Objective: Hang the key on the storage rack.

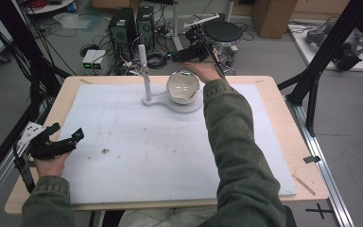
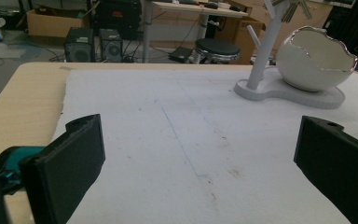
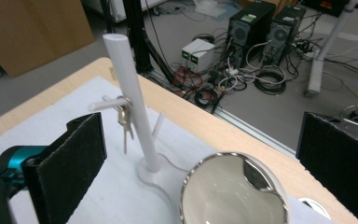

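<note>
— Sleeves first, from where I stand: two green forearms over the near edge of the table (image 1: 283, 142). What is the right gripper (image 1: 189, 53) doing out at the far side?

— It hangs above and just behind the egg-shaped bowl (image 1: 183, 87), jaws spread wide with nothing between them. In the right gripper view they stand far apart at either edge, with the bowl's opening (image 3: 235, 191) and the peg stand (image 3: 133, 107) below and between them.

— And what is it working on?

— I'd say the key (image 3: 124, 122). It hangs from a short side peg of the stand, close against the white post, apart from the bowl. Stand and bowl share one white base (image 2: 328, 97) on the white mat (image 1: 137, 142), toward the far middle of the table.

— How would that key handle?

— Small, stiff metal, light, and free to swing on its ring, I'd judge. It would slip if pinched on the blade tip. Better to close on the flat head near the ring and lift it along the peg, not sideways. The stand looks thin and light; a nudge could tip or shift it.

— The bowl?

— Looks like glazed ceramic with a jagged silvered rim: slick and breakable. I'd keep the jaws off that rim.

— The left gripper (image 1: 66, 142)?

— Low at the near left edge of the mat, jaws also wide apart and empty, pointed across the mat at the stand, well away from it.
</note>
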### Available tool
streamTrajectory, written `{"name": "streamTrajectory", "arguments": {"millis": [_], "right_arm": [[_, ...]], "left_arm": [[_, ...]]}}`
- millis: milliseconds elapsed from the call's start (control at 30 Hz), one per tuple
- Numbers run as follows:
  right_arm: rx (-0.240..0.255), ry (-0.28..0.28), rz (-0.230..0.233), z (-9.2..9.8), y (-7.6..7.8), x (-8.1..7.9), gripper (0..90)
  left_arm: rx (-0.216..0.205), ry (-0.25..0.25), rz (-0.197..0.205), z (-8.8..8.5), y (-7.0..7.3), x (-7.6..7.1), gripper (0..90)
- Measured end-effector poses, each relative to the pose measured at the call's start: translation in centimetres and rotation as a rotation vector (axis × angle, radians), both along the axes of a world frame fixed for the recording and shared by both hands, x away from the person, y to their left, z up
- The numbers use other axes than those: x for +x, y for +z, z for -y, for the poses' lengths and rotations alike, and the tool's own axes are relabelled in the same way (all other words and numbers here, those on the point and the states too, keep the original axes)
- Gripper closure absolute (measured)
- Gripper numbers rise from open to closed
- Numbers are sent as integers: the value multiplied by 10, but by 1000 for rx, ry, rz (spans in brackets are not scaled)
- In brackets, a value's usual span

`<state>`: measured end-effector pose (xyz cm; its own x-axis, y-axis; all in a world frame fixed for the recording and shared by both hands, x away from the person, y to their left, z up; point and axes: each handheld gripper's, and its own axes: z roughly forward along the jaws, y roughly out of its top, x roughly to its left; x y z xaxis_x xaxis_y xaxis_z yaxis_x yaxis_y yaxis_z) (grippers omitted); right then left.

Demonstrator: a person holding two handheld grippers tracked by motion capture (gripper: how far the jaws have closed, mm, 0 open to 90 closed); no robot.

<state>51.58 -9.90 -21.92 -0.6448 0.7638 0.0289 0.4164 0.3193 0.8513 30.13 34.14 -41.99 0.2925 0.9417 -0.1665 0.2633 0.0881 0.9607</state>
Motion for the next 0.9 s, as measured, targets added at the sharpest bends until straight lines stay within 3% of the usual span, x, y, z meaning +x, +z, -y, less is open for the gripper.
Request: {"name": "streamTrajectory", "arguments": {"millis": [200, 567, 900], "right_arm": [[6, -2, 6, 14, 1, -7, 5], [35, -17, -8, 51, -11, -20, 5], [32, -36, -30, 78, -24, -33, 6]], "left_arm": [[1, -1, 1, 0, 0, 0, 23], [0, -1, 1, 1, 0, 0, 23], [4, -5, -1, 1, 0, 0, 23]]}}
